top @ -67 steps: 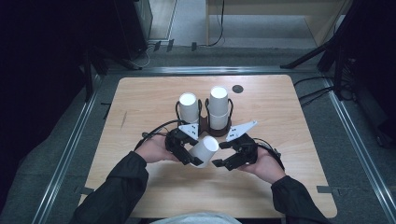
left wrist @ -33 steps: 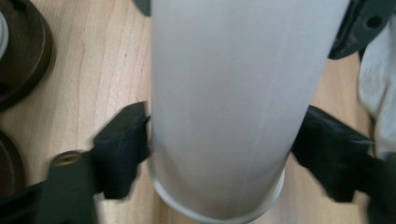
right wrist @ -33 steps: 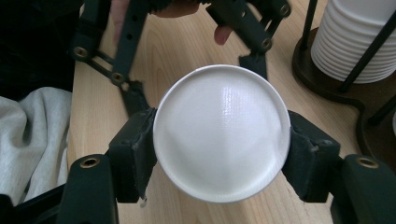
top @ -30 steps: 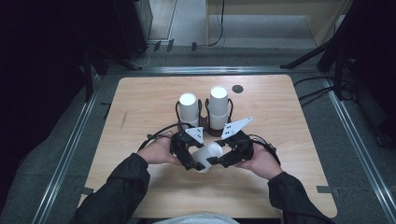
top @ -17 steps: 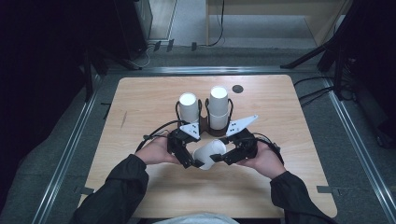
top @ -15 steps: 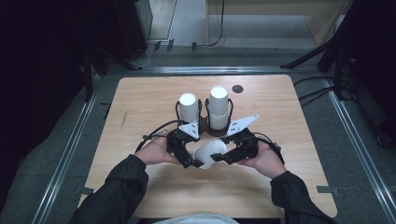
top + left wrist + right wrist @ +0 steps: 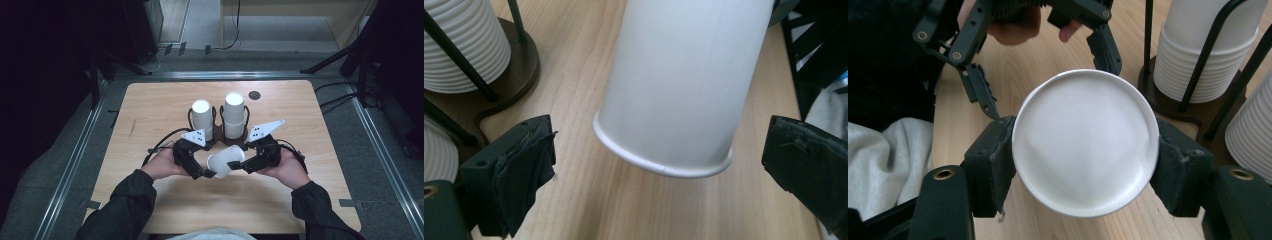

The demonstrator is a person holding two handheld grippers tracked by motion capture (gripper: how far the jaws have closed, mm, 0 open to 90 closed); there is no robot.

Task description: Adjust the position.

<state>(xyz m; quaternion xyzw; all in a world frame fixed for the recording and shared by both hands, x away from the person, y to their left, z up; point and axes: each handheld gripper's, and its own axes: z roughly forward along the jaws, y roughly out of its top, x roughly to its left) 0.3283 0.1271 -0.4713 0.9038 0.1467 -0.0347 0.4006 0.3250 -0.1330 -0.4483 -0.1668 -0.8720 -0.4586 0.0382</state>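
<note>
A white paper cup (image 7: 225, 160) lies on its side just above the wooden table (image 7: 150, 115), between my two grippers. My right gripper (image 7: 240, 161) is shut on its base end; in the right gripper view both pads (image 7: 993, 160) press the cup's round bottom (image 7: 1083, 150). My left gripper (image 7: 209, 169) is open. Its jaws have just been opening and now stand wide on either side of the cup's rim end (image 7: 684, 85) without touching it.
Two stacks of white cups (image 7: 202, 117) (image 7: 234, 112) stand upside down in a dark wire holder (image 7: 220, 135) just behind the grippers. A small dark disc (image 7: 254, 95) lies near the table's far edge. Bare wood lies to the left, right and front.
The left gripper's jaws have spread off the cup and the two hands have drawn slightly apart. The cup stays in the right gripper.
</note>
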